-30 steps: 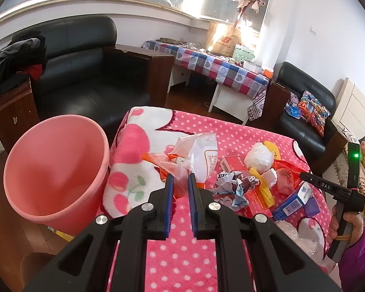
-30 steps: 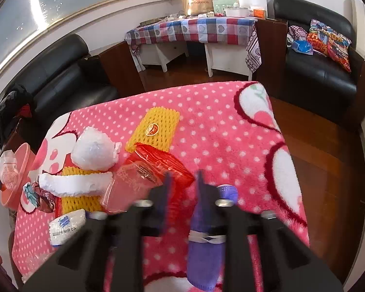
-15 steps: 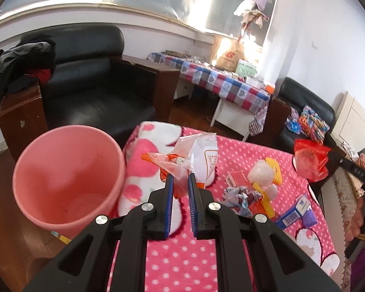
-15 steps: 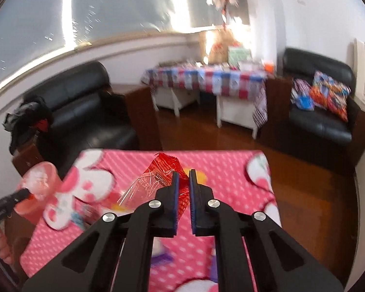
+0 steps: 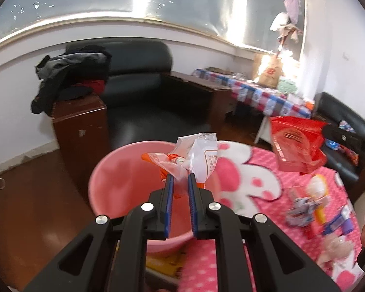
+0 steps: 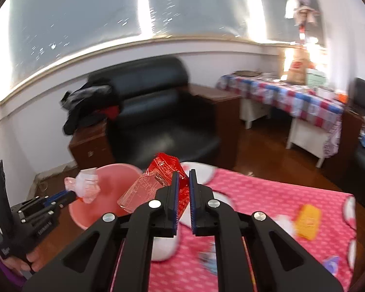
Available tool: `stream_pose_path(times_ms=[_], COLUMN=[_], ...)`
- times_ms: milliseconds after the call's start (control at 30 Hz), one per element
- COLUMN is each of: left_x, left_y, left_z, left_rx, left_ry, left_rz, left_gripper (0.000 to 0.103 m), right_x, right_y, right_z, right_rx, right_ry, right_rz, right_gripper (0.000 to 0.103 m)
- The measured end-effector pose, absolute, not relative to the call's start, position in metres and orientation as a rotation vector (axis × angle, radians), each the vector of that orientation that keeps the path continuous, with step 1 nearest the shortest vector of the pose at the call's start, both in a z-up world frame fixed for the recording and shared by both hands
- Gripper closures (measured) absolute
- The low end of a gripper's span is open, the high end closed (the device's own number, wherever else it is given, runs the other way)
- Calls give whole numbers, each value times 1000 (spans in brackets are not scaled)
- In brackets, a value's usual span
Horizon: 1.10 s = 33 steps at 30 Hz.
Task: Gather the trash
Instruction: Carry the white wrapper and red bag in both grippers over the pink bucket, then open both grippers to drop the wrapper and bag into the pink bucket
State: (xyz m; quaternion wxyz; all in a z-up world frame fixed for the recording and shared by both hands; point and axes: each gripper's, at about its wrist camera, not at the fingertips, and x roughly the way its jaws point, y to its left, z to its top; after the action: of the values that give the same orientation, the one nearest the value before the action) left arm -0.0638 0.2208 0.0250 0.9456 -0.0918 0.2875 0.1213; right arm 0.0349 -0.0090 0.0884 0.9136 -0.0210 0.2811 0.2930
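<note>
Pinched tight in the left gripper [image 5: 181,177], at its twelve o'clock: a bunch of clear crinkly wrappers [image 5: 194,155], white print and orange trim, hung right above the mouth of the smooth pink plastic bucket [image 5: 124,170]. Clenched in the right gripper [image 6: 182,175], out at its eleven o'clock: a red-and-clear film packet [image 6: 163,168], flat and roughly rectangular, carried in the air at about two o'clock from the bucket, over the fleecy pink polka-dot blanket [image 5: 255,170]. Judged feather-light, limp and slick; prone to cling to the ribbed blue pads on release, or to drift past the rim. Best taken by a gathered edge or fold, never by one loose flap. Left scattered on the blanket at four o'clock of the bucket: blurred yellow foam netting [image 6: 307,221], white wads, small crumpled packets.
</note>
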Motion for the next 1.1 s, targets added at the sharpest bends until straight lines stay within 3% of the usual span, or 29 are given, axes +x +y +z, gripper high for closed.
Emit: stream_pose_path(times_ms=[367, 900, 1033, 1100], left_x=[-43, -30, -31, -34], left_y=[267, 277, 276, 277], left_z=[-16, -51, -49, -46], left_rx=[-175, -177, -192, -200], left_ry=[718, 856, 860, 851], left_rz=[275, 259, 268, 268], left_gripper=[92, 90, 79, 79], right_x=[40, 34, 36, 38], right_y=[113, 147, 147, 146], right_z=[45, -4, -8, -8], right_rx=[-193, -280, -277, -259], right_ry=[673, 803, 835, 854], right_rz=[682, 719, 724, 738], right_gripper=[95, 95, 95, 95])
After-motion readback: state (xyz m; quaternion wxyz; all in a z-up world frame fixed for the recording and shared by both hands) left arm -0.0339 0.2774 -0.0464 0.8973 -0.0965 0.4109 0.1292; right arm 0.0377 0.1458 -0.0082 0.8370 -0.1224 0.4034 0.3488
